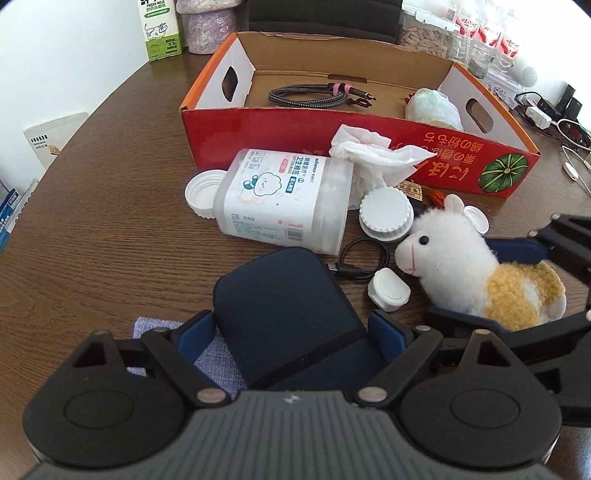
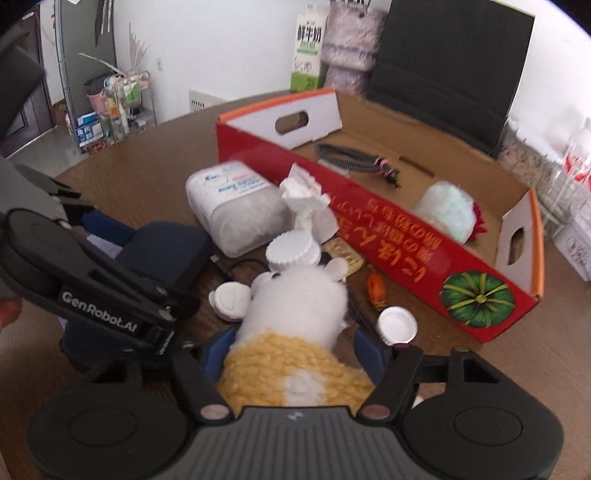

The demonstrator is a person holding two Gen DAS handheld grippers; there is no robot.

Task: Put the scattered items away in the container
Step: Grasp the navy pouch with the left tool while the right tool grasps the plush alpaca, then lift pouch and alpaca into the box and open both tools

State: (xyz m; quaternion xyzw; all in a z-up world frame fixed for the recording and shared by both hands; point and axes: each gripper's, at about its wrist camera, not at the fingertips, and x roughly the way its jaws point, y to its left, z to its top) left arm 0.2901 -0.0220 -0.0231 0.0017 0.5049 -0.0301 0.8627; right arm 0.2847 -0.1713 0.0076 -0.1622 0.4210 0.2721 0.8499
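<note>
Plush alpaca point(image 2: 295, 302) on the wooden table point(image 1: 110, 221), near side of the red cardboard box point(image 1: 332, 147), head toward the box, not yet inside. Caught at the yellow-and-white body between the two blue pads of the right gripper point(image 2: 295, 343); fleece filling the gap and meeting both pads, so pinched, though blurred in the right wrist view.

Just left of the plush: small white cap point(image 1: 389, 288) and coiled black cable point(image 1: 364, 258). Just beyond its head: large ribbed white lid point(image 1: 386, 214). Near its right side: open white cap point(image 2: 397, 325) and small orange item point(image 2: 376, 286), too blurred to identify.

Further left: navy case point(image 1: 280, 295) lying partly on a lavender cloth point(image 1: 155, 328), between the spread jaws of the left gripper point(image 1: 290, 325). Strip of cloth visible between left pad and case; right pad just beside the case edge, contact unclear.

Beyond the case: cotton swab jar point(image 1: 284, 199) on its side, another white cap point(image 1: 201, 194) at its left end, crumpled tissue point(image 1: 369, 151) leaning against the box's near wall.

Inside the box: braided cable point(image 1: 314, 96) toward the far middle, pale green bundle point(image 1: 434, 105) at the right end.

Far left corner of the table: milk carton point(image 1: 160, 33), upright.
</note>
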